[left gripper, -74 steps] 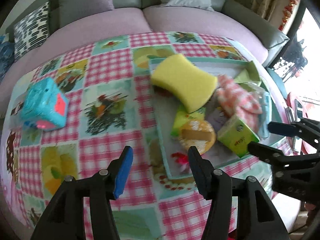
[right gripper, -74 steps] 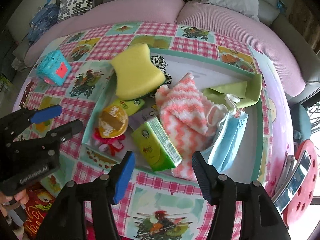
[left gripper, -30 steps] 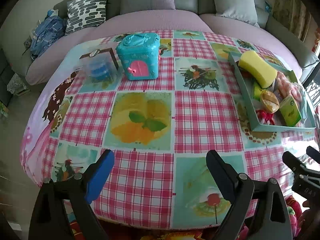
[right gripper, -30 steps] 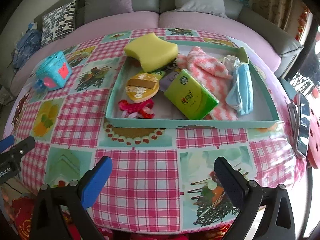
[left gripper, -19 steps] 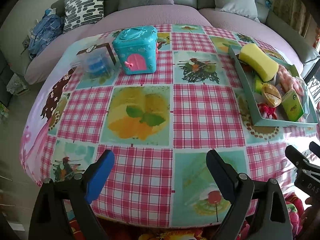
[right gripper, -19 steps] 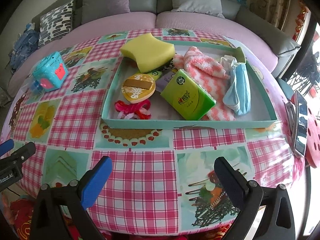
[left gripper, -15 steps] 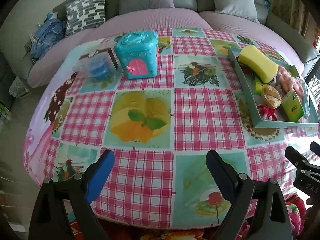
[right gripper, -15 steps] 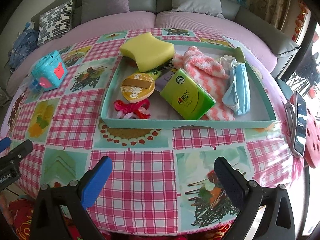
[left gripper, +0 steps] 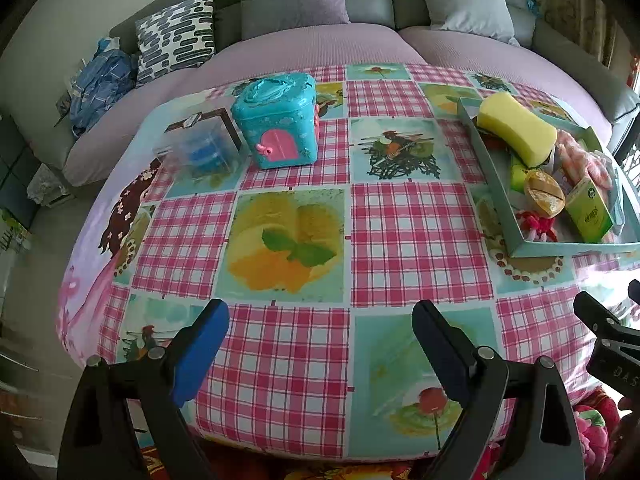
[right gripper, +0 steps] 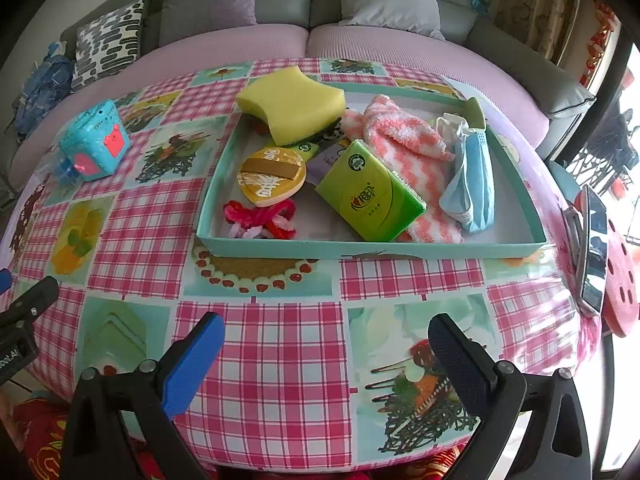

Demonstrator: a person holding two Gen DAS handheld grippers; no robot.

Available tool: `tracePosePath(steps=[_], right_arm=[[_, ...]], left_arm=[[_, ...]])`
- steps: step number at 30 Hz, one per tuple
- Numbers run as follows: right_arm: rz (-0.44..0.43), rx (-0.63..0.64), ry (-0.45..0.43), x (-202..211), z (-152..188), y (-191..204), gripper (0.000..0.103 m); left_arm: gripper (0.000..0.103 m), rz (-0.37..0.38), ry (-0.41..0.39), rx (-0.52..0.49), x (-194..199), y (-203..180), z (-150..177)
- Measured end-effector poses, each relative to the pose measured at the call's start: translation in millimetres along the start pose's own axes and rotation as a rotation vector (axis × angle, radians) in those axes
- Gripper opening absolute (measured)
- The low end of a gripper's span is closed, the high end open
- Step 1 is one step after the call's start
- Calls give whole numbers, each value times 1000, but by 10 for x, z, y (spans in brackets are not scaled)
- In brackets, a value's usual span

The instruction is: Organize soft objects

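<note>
A teal tray (right gripper: 372, 249) on the checked tablecloth holds a yellow sponge (right gripper: 292, 104), a pink-and-white fluffy cloth (right gripper: 400, 136), a blue face mask (right gripper: 474, 180), a green tissue pack (right gripper: 370, 198), a round yellow puff (right gripper: 272, 178) and a red-pink chenille tie (right gripper: 260, 216). The tray (left gripper: 496, 184) and sponge (left gripper: 516, 130) also show at the right of the left wrist view. My right gripper (right gripper: 326, 344) is open and empty, near the table's front edge. My left gripper (left gripper: 320, 334) is open and empty, over the front left.
A teal toy box with a pink door (left gripper: 278, 136) and a clear box with blue contents (left gripper: 200, 148) stand at the far left. A sofa with cushions (right gripper: 280, 0) curves behind the table. A red stool with a phone-like object (right gripper: 596, 240) is at right.
Both grippers have pulled back from the tray to the table's front edge and opened wider. In the last half second little has moved.
</note>
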State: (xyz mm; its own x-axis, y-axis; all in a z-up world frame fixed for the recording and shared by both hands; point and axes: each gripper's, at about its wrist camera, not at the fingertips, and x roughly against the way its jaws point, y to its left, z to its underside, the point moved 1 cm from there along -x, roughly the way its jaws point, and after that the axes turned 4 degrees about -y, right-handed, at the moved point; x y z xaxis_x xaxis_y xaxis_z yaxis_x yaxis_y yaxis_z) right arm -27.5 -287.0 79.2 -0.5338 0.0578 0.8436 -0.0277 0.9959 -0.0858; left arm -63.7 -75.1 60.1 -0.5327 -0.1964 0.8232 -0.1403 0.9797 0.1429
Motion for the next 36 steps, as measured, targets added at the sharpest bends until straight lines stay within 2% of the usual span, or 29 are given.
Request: tracePosePath(steps=[15, 36], right_arm=[[22, -1, 3, -13, -3, -9, 103], [43, 3, -5, 0, -4, -17, 103]], left_arm=[[93, -4, 1, 36, -7, 47, 3], [93, -39, 8, -8, -33, -13, 7]])
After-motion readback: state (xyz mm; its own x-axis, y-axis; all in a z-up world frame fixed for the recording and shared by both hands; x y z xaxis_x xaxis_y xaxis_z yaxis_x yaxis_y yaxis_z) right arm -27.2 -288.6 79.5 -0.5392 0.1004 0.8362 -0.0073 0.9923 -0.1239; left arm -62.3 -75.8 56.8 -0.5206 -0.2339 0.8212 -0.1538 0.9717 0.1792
